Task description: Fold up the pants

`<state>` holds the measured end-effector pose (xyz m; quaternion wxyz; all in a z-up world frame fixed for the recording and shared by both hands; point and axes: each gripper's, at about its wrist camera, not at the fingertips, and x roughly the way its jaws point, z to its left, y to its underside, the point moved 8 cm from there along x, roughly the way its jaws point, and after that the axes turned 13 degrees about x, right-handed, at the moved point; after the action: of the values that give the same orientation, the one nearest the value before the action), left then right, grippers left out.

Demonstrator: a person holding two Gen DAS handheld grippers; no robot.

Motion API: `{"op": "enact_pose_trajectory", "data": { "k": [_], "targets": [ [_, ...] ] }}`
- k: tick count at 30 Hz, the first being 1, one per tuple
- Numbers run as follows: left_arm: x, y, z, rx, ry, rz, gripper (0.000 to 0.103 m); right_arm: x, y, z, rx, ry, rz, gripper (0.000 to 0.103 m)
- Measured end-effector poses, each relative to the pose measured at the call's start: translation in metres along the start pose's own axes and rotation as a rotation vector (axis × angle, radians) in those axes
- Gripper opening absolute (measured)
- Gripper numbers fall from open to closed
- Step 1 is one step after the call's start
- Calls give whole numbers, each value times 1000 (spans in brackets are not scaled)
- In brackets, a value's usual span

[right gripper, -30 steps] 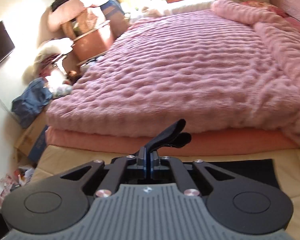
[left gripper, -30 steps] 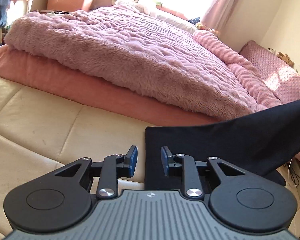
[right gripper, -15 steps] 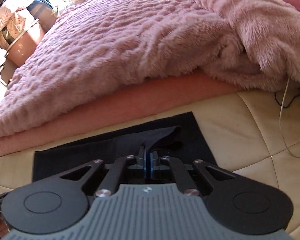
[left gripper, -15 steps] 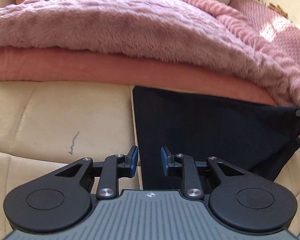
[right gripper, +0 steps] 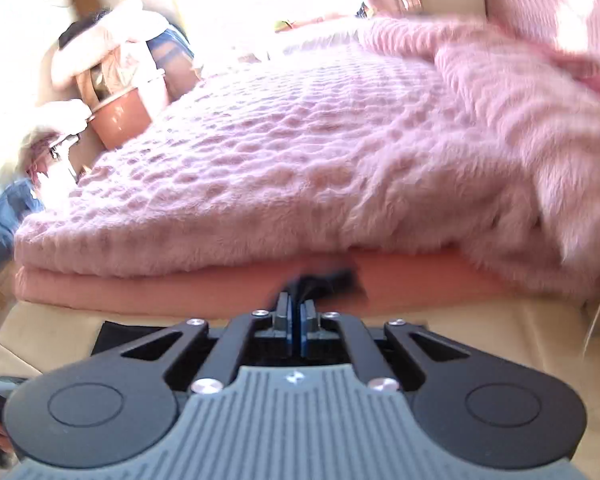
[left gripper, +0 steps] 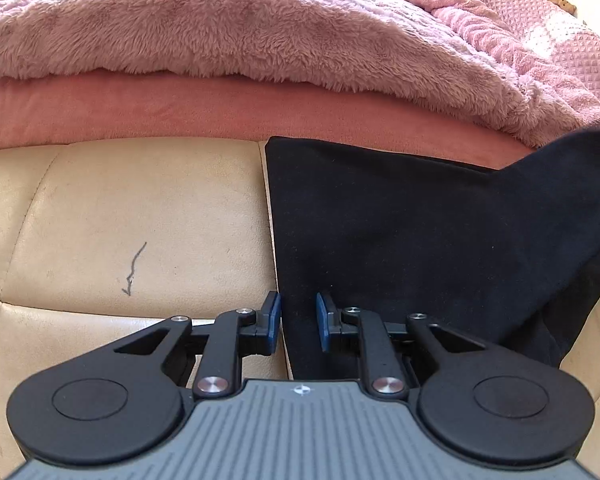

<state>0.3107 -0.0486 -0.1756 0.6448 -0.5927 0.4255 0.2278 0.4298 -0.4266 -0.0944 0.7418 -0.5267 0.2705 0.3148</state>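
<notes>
Bare cream cushion left of black pants: open passage. Bed edge with fluffy pink blanket walls off far side. Raised pants corner blocks right.

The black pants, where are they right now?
In the left wrist view, the black pants lie on the cream cushion, right of centre, below the pink blanket.

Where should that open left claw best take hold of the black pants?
Probably the near left corner of the black pants. Their straight side edge already lies between the open left gripper fingers, flat on the cream cushion, so coming forward from the near side looks simplest.
</notes>
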Motion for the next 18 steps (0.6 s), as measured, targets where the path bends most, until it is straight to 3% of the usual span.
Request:
{"op": "enact_pose_trajectory", "data": {
  "k": [2, 4, 9, 15, 16, 18],
  "targets": [
    [-1, 1, 0, -1, 1, 0, 21, 32, 22, -28, 13, 104, 95, 0],
    [1, 0, 0, -3, 4, 1, 21, 49, 38, -45, 43, 132, 135, 0],
    [2, 0, -1, 1, -2, 2, 22, 61, 47, -49, 35, 162, 119, 0],
    [2, 2, 2, -24, -9, 1, 31, 68, 55, -49, -32, 217, 101, 0],
    [1, 2, 3, -28, -12, 2, 33, 65, 55, -50, -41, 234, 95, 2],
    [-2, 2, 6, -43, -18, 1, 37, 62, 53, -55, -58, 296, 79, 19]
  ]
}}
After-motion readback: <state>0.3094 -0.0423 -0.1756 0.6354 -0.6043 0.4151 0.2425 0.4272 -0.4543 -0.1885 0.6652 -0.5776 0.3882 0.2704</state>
